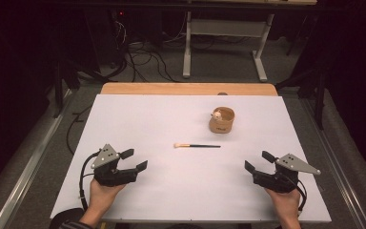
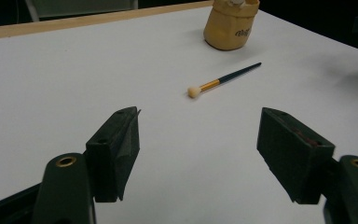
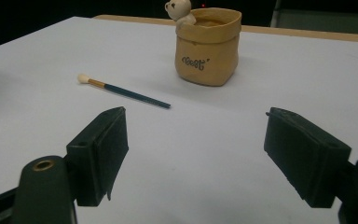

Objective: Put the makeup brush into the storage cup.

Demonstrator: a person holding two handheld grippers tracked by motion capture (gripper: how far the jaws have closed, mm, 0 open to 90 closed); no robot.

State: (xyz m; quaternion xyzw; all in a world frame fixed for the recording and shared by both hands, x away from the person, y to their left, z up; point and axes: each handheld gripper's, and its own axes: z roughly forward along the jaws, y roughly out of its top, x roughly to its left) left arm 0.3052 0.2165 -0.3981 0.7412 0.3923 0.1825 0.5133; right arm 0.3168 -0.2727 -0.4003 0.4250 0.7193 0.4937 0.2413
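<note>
**Both grippers spread wide, brush lying between them**

I had the left gripper (image 1: 134, 160) resting at the near left of the white tabletop (image 1: 147, 119), its jaws wide apart and holding nothing. The right gripper (image 1: 259, 161) sat at the near right, jaws just as wide and also empty. The brush (image 1: 197, 145) lay flat near the middle of the tabletop, well apart from both grippers, its pale tip toward my left and its dark handle toward my right. Beyond the handle end stood a tan pouch (image 1: 221, 120), upright and open, with a small bear figure (image 1: 216, 114) at its rim, near the brush but not touching it.
</note>
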